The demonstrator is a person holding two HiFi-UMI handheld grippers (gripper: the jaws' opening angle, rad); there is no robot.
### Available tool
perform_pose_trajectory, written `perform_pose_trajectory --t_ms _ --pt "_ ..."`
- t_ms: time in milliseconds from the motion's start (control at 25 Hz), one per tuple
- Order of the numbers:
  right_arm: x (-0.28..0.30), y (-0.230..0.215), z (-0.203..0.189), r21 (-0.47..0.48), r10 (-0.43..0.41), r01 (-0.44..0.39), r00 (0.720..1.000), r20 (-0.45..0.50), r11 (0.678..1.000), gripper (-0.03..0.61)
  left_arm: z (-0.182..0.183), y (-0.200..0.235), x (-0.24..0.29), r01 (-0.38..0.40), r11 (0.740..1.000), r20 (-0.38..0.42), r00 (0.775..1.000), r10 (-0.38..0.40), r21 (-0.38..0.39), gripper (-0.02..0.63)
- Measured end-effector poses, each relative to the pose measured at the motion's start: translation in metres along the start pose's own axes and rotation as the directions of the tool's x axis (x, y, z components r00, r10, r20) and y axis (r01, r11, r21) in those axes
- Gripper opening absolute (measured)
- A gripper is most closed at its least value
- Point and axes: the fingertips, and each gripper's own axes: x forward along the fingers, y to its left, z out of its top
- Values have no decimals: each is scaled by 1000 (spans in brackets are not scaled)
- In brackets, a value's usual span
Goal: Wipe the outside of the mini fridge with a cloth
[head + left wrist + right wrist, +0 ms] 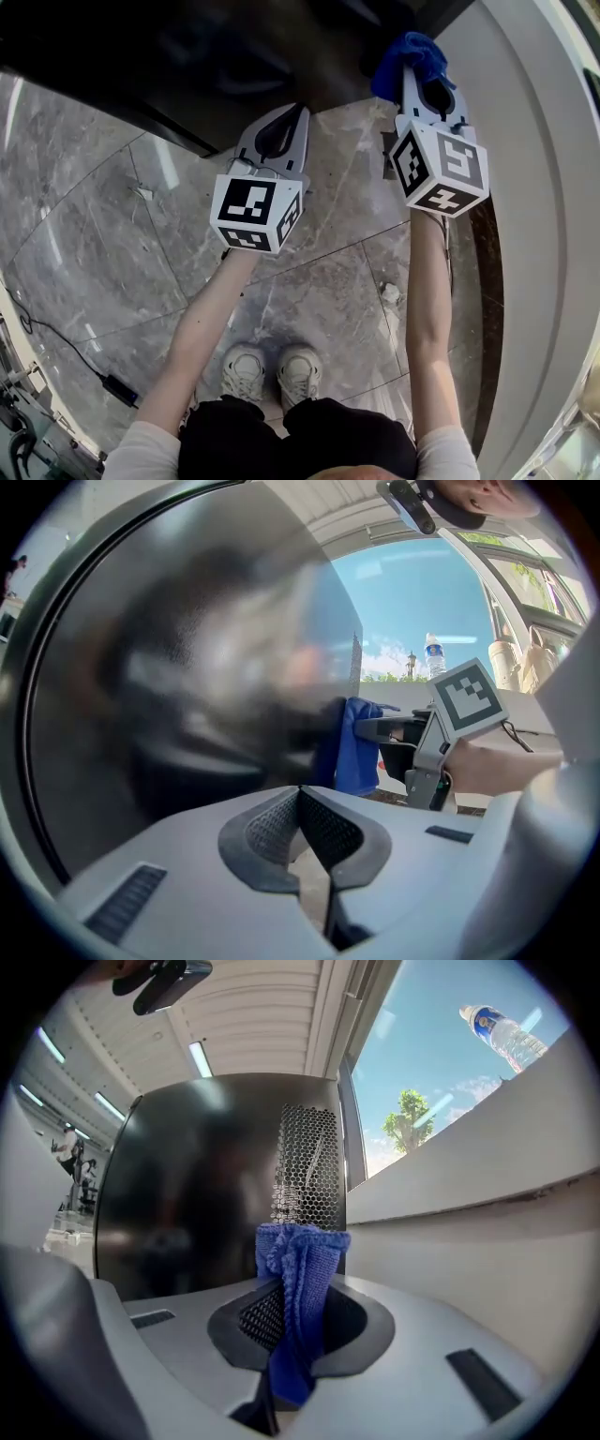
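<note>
The black, glossy mini fridge [234, 52] fills the head view from ten to twelve o'clock, standing on the marble floor [103, 253]. The left gripper [302, 794] points at its dark face, fingers pressed together on nothing. At one o'clock the right gripper [298, 1290] has its fingers clamped on the blue cloth [302, 1241], a bunched tuft proud of the tips, close to the fridge's mesh vent [307, 1166]. The cloth looks light, soft and limp, best pinched through a thick fold. The fridge's hard, smooth skin should let it glide, though the mesh may snag.
</note>
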Motion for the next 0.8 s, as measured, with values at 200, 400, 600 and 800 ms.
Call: perform_pose_trajectory --t_ms 200,400,600,800 --pt "1 -13 -4 8 -21 21 1000 -5 1000 64 -10 1 1 -1 1000 -20 1000 1 5 5" --pt "3 -24 -8 13 -55 55 998 -13 998 64 -16 4 1 -7 1000 -31 999 7 2 5" --pt "4 -48 -12 37 -123 124 992 -30 992 64 -19 -1 -1 1 999 -38 999 1 36 5" --pt "3 -62 -16 19 -168 169 985 -48 985 64 -19 0 -2 -4 1000 -42 999 5 28 5"
